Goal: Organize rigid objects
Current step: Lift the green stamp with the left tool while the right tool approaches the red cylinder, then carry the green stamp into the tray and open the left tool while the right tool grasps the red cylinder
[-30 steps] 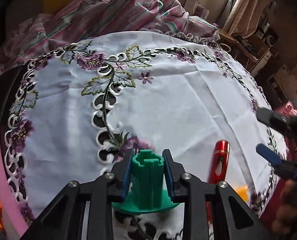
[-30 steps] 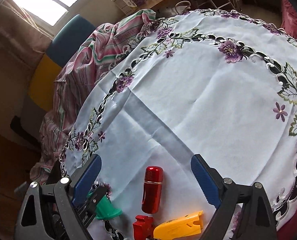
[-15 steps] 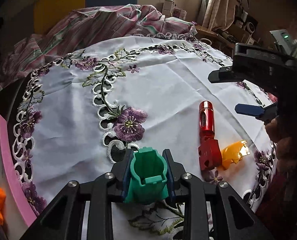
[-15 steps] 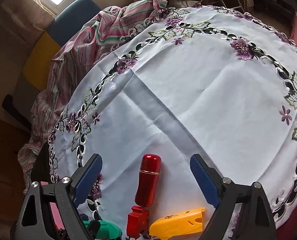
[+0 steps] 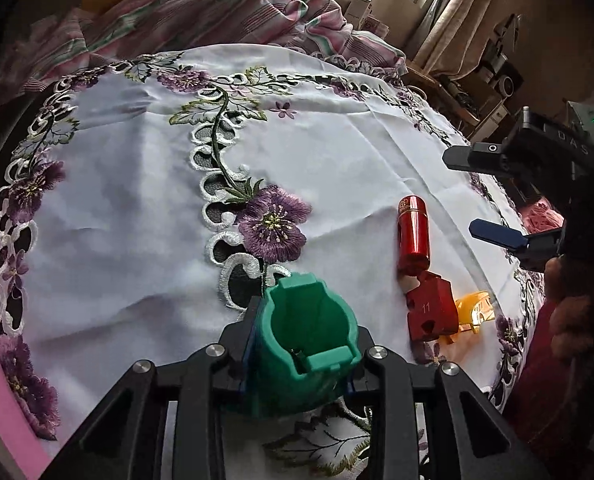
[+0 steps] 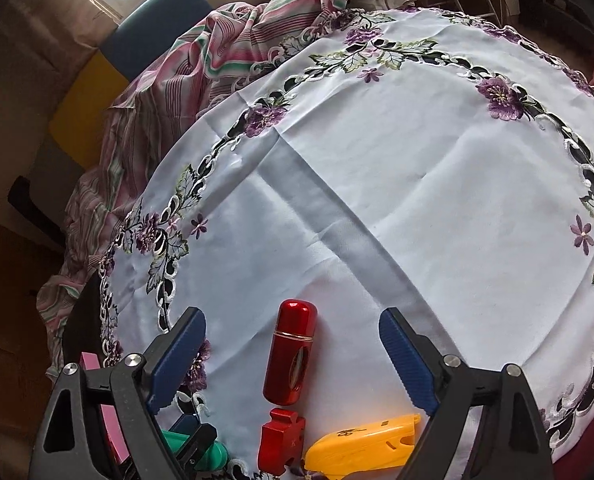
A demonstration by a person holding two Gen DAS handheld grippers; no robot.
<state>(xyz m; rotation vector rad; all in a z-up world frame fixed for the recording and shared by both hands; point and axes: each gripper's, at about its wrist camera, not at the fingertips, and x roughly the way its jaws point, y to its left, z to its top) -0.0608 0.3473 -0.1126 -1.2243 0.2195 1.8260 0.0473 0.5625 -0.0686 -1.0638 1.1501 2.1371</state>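
The left hand-held gripper (image 5: 303, 354), jaws just easing apart, pinches the green holder (image 5: 307, 340), best set upright beside the red block (image 5: 431, 312); the right hand-held gripper (image 6: 293, 364) hangs spread.

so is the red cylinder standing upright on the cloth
No, the red cylinder lies on its side on the white tablecloth, just beyond the red block.

Green hollow holder (image 5: 305, 344): tilted, open mouth up, low over the surface's near edge. Red cylinder (image 5: 413, 236): lying flat near the right edge. Red block (image 5: 431, 312) just beside its near end; yellow piece (image 5: 473, 312) against the block's right side.
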